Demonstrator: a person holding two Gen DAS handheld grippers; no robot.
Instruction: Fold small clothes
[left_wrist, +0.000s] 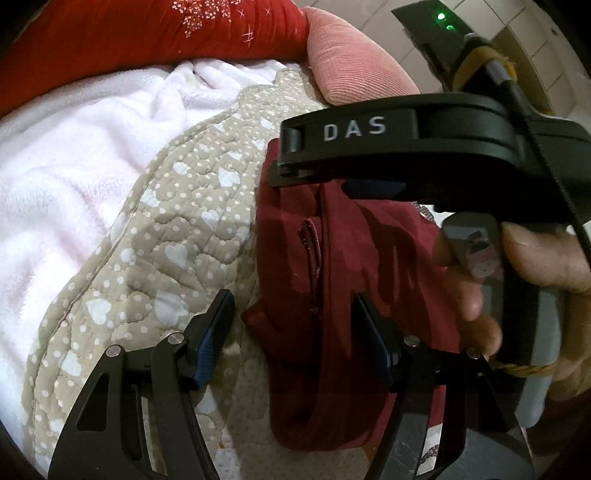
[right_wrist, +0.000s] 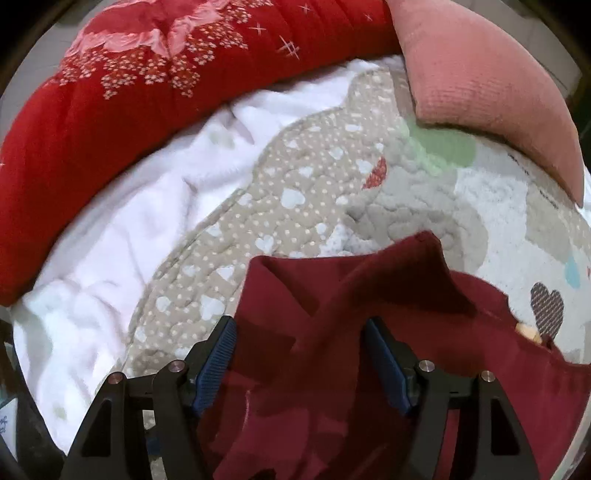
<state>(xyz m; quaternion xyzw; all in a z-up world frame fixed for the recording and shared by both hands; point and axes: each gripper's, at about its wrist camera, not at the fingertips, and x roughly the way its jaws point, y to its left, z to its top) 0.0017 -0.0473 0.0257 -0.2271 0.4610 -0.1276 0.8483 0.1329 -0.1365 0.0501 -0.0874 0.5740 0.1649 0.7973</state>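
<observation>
My left gripper (left_wrist: 293, 334) is wide open over the dark red cloth (left_wrist: 332, 295). My right gripper (right_wrist: 299, 354) is wide open too, with the cloth bunched between its fingers. The cloth lies on a quilt (right_wrist: 295, 192), near a pink pillow (right_wrist: 480, 92).

The maroon garment (right_wrist: 369, 317) lies crumpled. It is bunched in long folds, one corner pointing up.

From the left wrist camera, the right gripper (left_wrist: 406, 147) and hand (left_wrist: 517, 266) block one to three o'clock. Bare quilt (left_wrist: 166, 240) lies open toward ten; the pink cushion (left_wrist: 351, 62) and red blanket (left_wrist: 129, 40) wall off twelve.
</observation>
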